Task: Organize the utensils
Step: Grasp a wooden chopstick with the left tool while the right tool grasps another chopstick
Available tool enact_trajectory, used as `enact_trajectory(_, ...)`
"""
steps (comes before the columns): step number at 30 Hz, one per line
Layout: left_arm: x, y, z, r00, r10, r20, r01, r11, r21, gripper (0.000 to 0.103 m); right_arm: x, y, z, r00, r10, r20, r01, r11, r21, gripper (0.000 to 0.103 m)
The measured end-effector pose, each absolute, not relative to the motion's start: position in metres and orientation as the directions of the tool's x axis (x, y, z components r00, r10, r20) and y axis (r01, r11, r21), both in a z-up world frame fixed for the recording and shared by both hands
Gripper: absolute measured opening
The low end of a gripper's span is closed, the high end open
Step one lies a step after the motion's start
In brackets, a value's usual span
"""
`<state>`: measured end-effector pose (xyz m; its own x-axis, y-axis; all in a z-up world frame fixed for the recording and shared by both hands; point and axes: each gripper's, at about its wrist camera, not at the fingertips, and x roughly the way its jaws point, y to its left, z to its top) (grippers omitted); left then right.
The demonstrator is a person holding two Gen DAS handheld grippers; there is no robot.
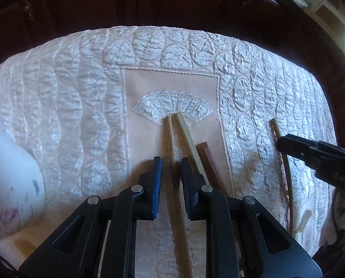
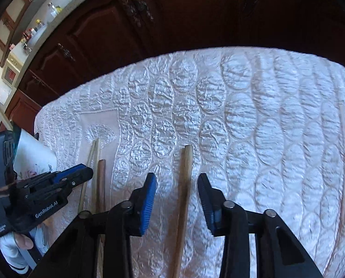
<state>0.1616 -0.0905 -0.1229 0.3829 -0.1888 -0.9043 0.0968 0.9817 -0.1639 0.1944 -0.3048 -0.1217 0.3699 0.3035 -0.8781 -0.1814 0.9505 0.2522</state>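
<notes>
Pale chopsticks (image 1: 182, 136) and a dark one (image 1: 207, 159) lie flat, another (image 2: 184, 197) apart.

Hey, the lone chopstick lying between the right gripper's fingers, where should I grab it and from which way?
Grip the lone chopstick across its narrow width on the near half of the shaft, coming straight down from above. It lies flat on the quilted cloth, running lengthwise between the open right gripper's pads, so they already straddle it.

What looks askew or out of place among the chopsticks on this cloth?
One chopstick lies alone between the right gripper's open jaws, apart from three by the left gripper, which splay unevenly. Nothing looks damaged.
</notes>
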Motion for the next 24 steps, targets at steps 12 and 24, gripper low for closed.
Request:
enact_trajectory(12, 0.161, -0.077, -0.114, 0.424, -0.243, -0.873, 0.084, 0.97, -0.229, 0.004, 0.192, -0.29, -0.118, 0.376, 0.303, -0.876, -0.228, 0.946, 0.229, 0.008)
enact_trajectory(24, 0.103, -0.045, -0.048, 0.516, -0.326, -0.792, 0.134, 0.944, -0.301, 0.004, 0.132, -0.295, -0.041, 0.505, 0.386, -0.772, -0.304, 0.917, 0.259, 0.008)
